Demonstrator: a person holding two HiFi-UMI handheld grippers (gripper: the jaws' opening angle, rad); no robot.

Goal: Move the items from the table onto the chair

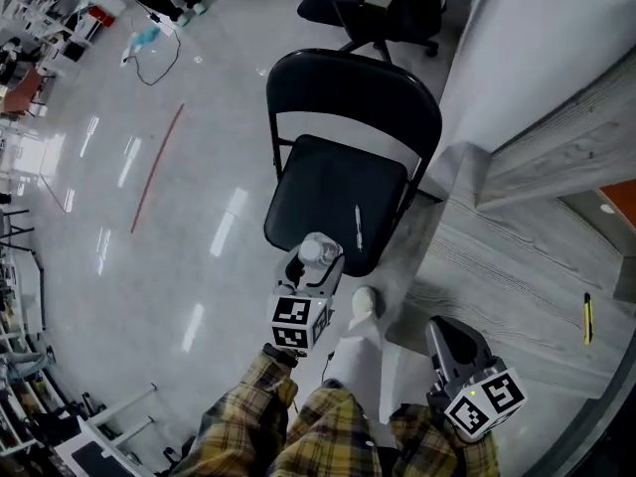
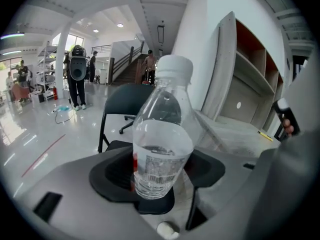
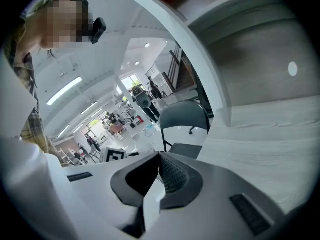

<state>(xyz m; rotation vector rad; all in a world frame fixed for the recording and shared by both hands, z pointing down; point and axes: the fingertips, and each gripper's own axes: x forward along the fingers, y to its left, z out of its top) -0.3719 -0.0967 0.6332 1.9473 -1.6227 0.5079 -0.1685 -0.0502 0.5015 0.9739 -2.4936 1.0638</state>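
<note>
A clear plastic water bottle (image 2: 162,149) with a white cap and a little water stands upright between the jaws of my left gripper (image 2: 160,173), which is shut on it. In the head view the left gripper (image 1: 312,258) holds the bottle (image 1: 316,250) just above the front edge of the black folding chair (image 1: 338,192). A thin white pen-like item (image 1: 358,227) lies on the seat. My right gripper (image 1: 444,331) hovers at the edge of the grey wooden table (image 1: 517,286), with its jaws shut and nothing in them (image 3: 159,158). A yellow pen-like item (image 1: 587,318) lies on the table.
A black office chair (image 1: 373,3) stands behind the folding chair, beside a white wall. A red line (image 1: 157,167) crosses the glossy floor at left. My plaid trousers and a white shoe (image 1: 365,301) are below. A shelf unit (image 2: 250,79) rises behind the table; people stand far off.
</note>
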